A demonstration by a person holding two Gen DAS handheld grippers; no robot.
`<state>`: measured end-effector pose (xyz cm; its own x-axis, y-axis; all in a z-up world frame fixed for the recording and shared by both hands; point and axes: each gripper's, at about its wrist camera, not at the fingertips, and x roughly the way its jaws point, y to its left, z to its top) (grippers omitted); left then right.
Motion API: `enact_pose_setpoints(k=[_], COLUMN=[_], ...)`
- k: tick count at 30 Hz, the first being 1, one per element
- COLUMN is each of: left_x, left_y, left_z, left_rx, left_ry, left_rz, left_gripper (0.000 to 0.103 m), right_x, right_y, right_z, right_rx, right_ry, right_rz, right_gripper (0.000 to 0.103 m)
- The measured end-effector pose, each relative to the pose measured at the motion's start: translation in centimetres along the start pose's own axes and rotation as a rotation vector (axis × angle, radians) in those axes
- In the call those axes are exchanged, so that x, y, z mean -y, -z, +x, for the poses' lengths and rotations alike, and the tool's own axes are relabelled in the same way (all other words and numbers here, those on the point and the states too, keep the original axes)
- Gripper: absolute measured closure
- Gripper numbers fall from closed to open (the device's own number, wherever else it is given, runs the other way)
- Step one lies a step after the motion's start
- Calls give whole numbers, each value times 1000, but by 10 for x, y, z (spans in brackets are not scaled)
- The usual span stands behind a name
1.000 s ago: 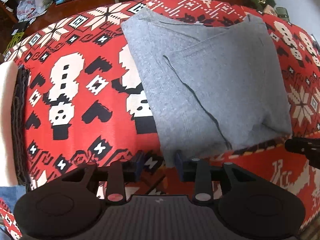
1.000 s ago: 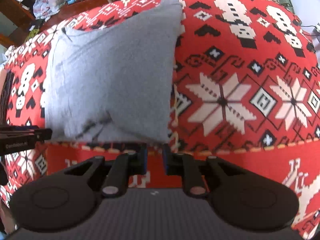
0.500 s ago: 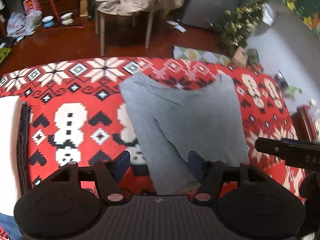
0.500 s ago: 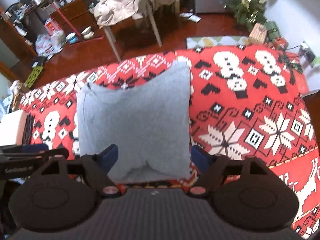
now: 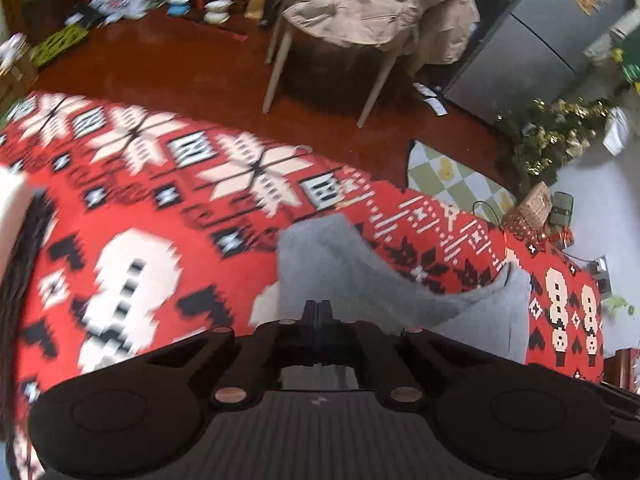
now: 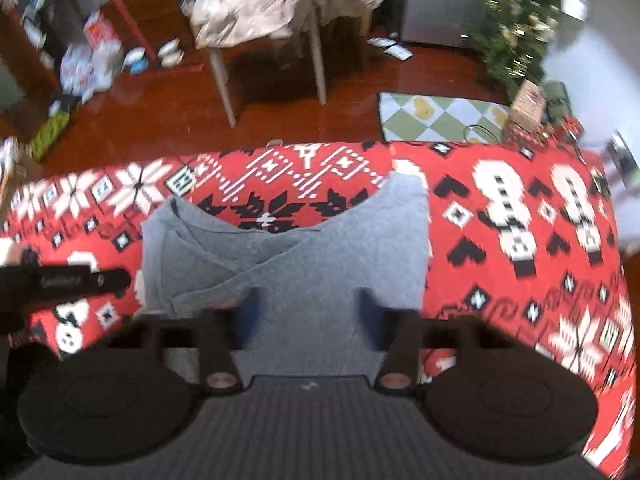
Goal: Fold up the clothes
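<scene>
between the left gripper [image 5: 318, 309] jaws, shut on its near hem, sits the grey shirt [image 6: 288, 264] on the red patterned blanket [image 6: 520, 240]. right gripper [image 6: 308, 312] jaws are closing around the hem. i'd lift both evenly. only the right view shows the sagging far edge.

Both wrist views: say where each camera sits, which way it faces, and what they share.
Left wrist: on the left gripper, jaws shut, looking steeply down over the grey shirt and red blanket.
Right wrist: on the right gripper, jaws closing with shirt between; left gripper's side shows at left.
Shared: shirt, blanket, the chair, the small tree.
</scene>
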<state>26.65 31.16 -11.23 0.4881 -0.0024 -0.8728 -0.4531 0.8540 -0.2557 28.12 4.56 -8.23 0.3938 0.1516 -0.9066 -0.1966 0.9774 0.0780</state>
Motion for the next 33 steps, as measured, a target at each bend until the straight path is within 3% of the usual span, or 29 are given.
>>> enact_pose_setpoints(k=[2, 4, 8, 10, 18, 27, 33], left_x=[6, 9, 5, 5, -1, -9, -16], left_y=[-5, -11, -19, -21, -31, -42, -58], left_z=[9, 19, 48, 55, 57, 54, 58], left_rx=[18, 22, -33, -24, -13, -10, 13], left_ry=[-12, -36, -79, -72, -24, -63, -49], left_rz=[37, 62, 54, 69, 87, 111, 113], left_gripper=[103, 103, 103, 103, 103, 103, 103], right_x=[0, 2, 9, 13, 15, 10, 19], right_y=[-9, -15, -24, -28, -39, -36, -38], right_z=[9, 19, 33, 38, 55, 66, 70], right_rx=[-30, -50, -62, -65, -60, -95, -104], right_ry=[-25, -51, -80, -94, -160, -166, -134], right_rz=[-15, -15, 22, 57, 91, 103, 121], right_gripper=[90, 93, 91, 87, 87, 86, 86])
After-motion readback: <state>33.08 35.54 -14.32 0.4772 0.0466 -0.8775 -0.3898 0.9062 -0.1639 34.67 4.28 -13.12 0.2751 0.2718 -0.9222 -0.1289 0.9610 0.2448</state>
